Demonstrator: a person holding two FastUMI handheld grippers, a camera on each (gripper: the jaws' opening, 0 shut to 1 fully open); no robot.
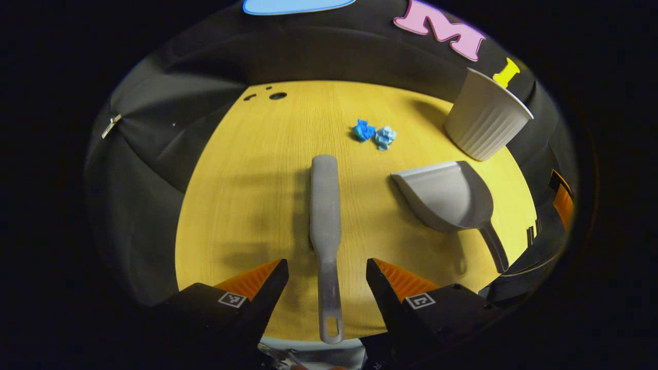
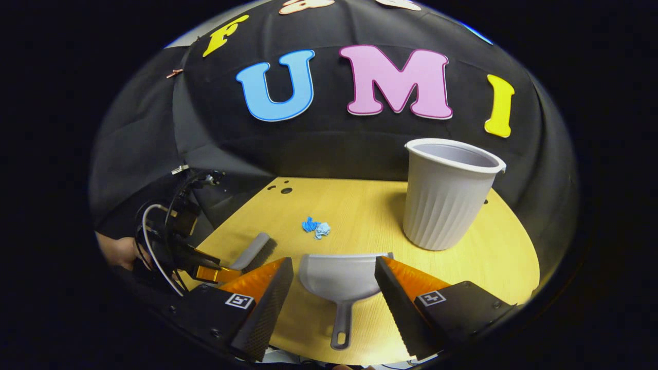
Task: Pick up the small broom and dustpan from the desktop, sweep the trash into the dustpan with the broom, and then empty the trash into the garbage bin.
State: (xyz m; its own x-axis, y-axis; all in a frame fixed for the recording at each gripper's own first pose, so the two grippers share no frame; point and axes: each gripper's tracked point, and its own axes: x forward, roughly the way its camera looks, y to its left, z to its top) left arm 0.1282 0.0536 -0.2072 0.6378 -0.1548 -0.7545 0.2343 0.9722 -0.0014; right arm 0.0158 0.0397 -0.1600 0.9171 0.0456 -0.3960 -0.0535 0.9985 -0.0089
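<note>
A grey small broom (image 1: 325, 205) lies lengthwise on the yellow desktop (image 1: 247, 195), bristle end away from me. Its handle runs between the fingers of my open left gripper (image 1: 326, 264), which do not touch it. A grey dustpan (image 2: 342, 277) lies flat with its handle toward me, between the spread fingers of my open right gripper (image 2: 334, 263). Two crumpled blue paper scraps (image 1: 374, 134) sit beyond the broom, also seen as trash (image 2: 316, 227) in the right gripper view. The dustpan (image 1: 447, 198) lies right of the broom. The left gripper (image 2: 213, 270), held by a hand (image 2: 119, 252), is at the broom (image 2: 255, 251).
A ribbed grey garbage bin (image 2: 446, 198) stands upright at the back right of the desktop, and appears as the bin (image 1: 486, 119) beyond the dustpan. Small round holes (image 1: 277, 95) mark the far left of the tabletop. Black cloth surrounds the table edges.
</note>
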